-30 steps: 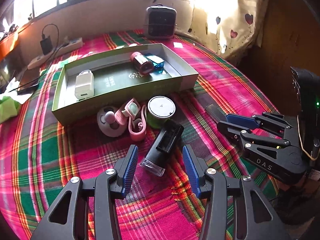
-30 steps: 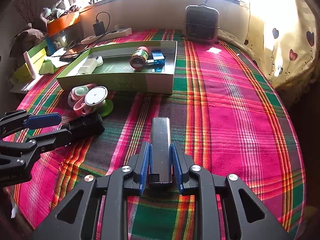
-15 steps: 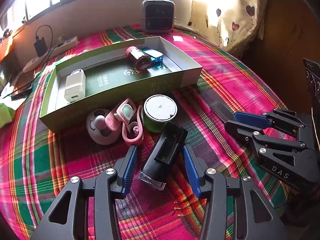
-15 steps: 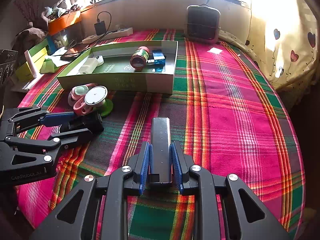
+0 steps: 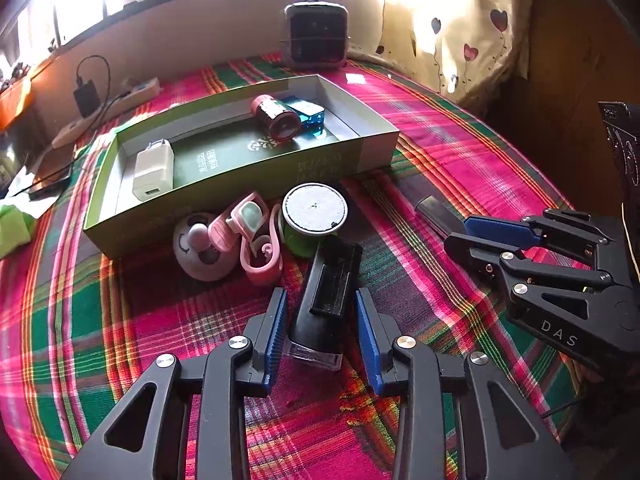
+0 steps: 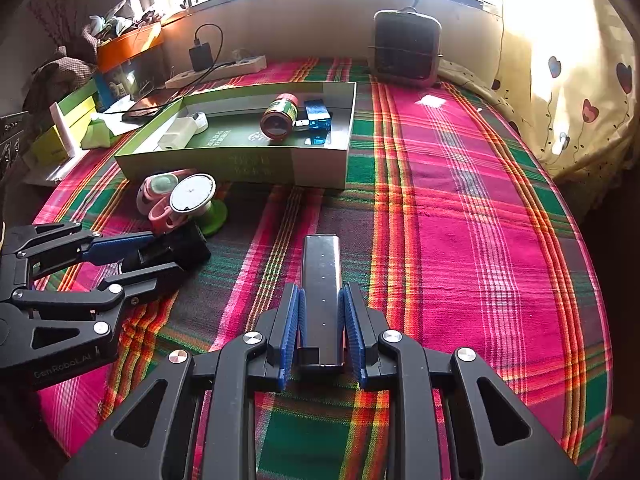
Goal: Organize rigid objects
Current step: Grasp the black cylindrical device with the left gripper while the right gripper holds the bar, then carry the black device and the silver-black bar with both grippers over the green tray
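Observation:
My left gripper (image 5: 320, 332) is open, its jaws on either side of a black box-shaped device (image 5: 330, 294) lying on the plaid cloth, with small gaps on both sides. My right gripper (image 6: 322, 332) is shut on a dark flat bar (image 6: 321, 280) that rests on the cloth. A green tray (image 5: 360, 156) holds a white charger (image 5: 154, 168), a red can (image 5: 276, 118) and a blue case (image 5: 306, 114). In front of it lie a white-lidded green jar (image 5: 314, 210), pink straps (image 5: 260, 248) and a pale round toy (image 5: 196, 248).
A small heater (image 6: 406, 50) stands at the table's far edge. A power strip (image 6: 224, 70) with a plugged charger, a phone (image 6: 146, 106) and green boxes (image 6: 68, 128) lie at the far left. A curtain (image 6: 576, 80) hangs on the right.
My left gripper has moved forward so the black device now lies between its jaws. The right gripper stays shut on the bar in place.

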`<state>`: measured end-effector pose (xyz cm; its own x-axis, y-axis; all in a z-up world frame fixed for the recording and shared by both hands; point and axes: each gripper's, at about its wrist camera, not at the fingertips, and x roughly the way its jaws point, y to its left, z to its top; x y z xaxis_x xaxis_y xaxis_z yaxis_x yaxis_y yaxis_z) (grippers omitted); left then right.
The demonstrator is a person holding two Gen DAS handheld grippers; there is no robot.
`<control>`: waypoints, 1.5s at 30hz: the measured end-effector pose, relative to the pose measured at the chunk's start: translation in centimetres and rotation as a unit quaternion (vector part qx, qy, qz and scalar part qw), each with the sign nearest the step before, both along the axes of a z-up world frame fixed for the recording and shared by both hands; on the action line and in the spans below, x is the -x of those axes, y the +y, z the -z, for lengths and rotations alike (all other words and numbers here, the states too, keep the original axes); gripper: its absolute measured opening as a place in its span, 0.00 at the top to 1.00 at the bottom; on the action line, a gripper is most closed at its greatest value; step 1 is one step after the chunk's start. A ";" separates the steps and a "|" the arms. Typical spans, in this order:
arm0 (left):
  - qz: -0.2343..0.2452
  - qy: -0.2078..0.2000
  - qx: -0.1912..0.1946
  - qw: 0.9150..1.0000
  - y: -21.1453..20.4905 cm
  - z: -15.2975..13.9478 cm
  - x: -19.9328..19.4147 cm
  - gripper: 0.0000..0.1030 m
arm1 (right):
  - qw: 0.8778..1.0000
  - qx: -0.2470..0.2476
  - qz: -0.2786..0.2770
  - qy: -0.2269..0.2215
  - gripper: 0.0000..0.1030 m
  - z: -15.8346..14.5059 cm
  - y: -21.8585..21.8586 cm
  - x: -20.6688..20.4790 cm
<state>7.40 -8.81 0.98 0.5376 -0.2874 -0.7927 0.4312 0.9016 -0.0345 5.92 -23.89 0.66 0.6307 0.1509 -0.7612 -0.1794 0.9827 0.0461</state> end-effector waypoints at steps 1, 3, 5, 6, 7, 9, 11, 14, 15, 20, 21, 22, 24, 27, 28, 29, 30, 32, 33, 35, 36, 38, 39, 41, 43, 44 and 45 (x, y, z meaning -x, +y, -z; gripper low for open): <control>-0.001 0.000 0.001 1.000 0.1 0.0 0.0 0.72 | 1.000 0.000 0.000 0.000 0.76 0.0 0.0 0.0; -0.002 0.003 0.005 1.000 0.2 0.0 0.1 0.74 | 1.000 0.000 0.000 0.000 0.76 0.0 0.0 0.0; -0.003 0.003 0.008 1.000 0.3 0.0 0.3 0.74 | 1.000 0.002 0.000 0.000 0.76 0.0 0.1 0.0; -0.004 0.003 0.010 1.000 0.3 0.0 0.4 0.74 | 1.000 0.004 0.000 -0.001 0.76 0.0 0.1 0.0; -0.004 0.002 0.012 1.000 0.4 0.0 0.4 0.74 | 1.000 0.004 0.000 -0.001 0.76 0.0 0.1 0.0; -0.006 0.004 0.016 1.000 0.5 0.0 0.4 0.74 | 1.000 0.004 0.000 -0.001 0.76 0.0 0.1 0.0; -0.007 0.004 0.018 1.000 0.6 0.0 0.4 0.74 | 1.000 0.005 0.000 -0.001 0.76 0.0 0.1 0.0; -0.007 0.004 0.019 1.000 0.7 0.0 0.5 0.74 | 1.000 0.006 0.001 -0.001 0.76 0.0 0.1 0.0; -0.007 0.004 0.020 1.000 0.7 0.0 0.5 0.74 | 1.000 0.007 0.001 -0.001 0.76 0.0 0.1 0.0; -0.008 0.005 0.021 1.000 0.7 0.0 0.5 0.74 | 1.000 0.007 0.001 -0.001 0.76 0.0 0.2 0.0; -0.008 0.005 0.021 1.000 0.7 0.0 0.5 0.74 | 1.000 0.008 0.001 -0.002 0.76 0.0 0.2 0.1; -0.008 0.005 0.021 1.000 0.7 0.0 0.5 0.74 | 1.000 0.008 0.001 -0.002 0.76 0.0 0.2 0.1; -0.009 0.005 0.022 1.000 0.7 -0.1 0.5 0.74 | 1.000 0.007 0.000 -0.001 0.76 0.0 0.2 0.1; -0.011 0.005 0.022 1.000 0.9 -0.2 0.6 0.74 | 1.000 0.005 0.000 -0.001 0.76 -0.1 0.2 0.2; -0.012 0.004 0.022 1.000 0.9 -0.2 0.6 0.74 | 1.000 0.005 0.000 -0.002 0.76 -0.1 0.2 0.2; -0.013 0.004 0.023 1.000 1.0 -0.3 0.6 0.74 | 1.000 0.004 0.002 -0.003 0.76 -0.2 0.1 0.3; -0.013 0.003 0.023 1.000 1.0 -0.3 0.6 0.74 | 1.000 0.003 0.004 -0.005 0.76 -0.3 0.1 0.3; -0.015 0.002 0.024 1.000 1.2 -0.5 0.7 0.74 | 1.000 0.003 0.006 -0.007 0.76 -0.4 0.0 0.4; -0.015 0.001 0.025 1.000 1.2 -0.6 0.7 0.74 | 1.000 0.003 0.006 -0.008 0.76 -0.5 -0.1 0.4; -0.017 -0.001 0.026 1.000 1.3 -0.7 0.9 0.74 | 1.000 0.004 0.004 -0.009 0.76 -0.7 -0.1 0.5; -0.017 -0.002 0.027 0.999 1.3 -0.8 0.9 0.74 | 1.000 0.004 0.004 -0.010 0.76 -0.8 -0.1 0.5; -0.018 -0.005 0.028 0.999 1.4 -1.0 1.1 0.74 | 1.000 0.003 0.003 -0.012 0.76 -1.0 -0.1 0.6; -0.018 -0.006 0.028 0.999 1.4 -1.1 1.1 0.74 | 1.000 0.003 0.002 -0.013 0.76 -1.1 -0.1 0.6; -0.019 -0.009 0.030 0.999 1.5 -1.4 1.3 0.74 | 1.000 0.003 0.002 -0.015 0.76 -1.3 0.0 0.7; -0.020 -0.012 0.032 0.999 1.6 -1.7 1.4 0.74 | 1.000 0.003 0.001 -0.018 0.76 -1.5 0.0 0.8; -0.020 -0.014 0.033 0.999 1.6 -1.9 1.4 0.74 | 1.000 0.002 0.001 -0.019 0.76 -1.6 0.0 0.8; -0.021 -0.015 0.034 0.999 1.7 -2.0 1.4 0.74 | 1.000 0.002 0.000 -0.021 0.76 -1.7 0.0 0.8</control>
<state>5.96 -7.10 2.98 0.5735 -0.3169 -0.7554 0.3942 0.9151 -0.0846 5.10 -23.90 2.39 0.6617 0.1474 -0.7351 -0.1812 0.9829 0.0340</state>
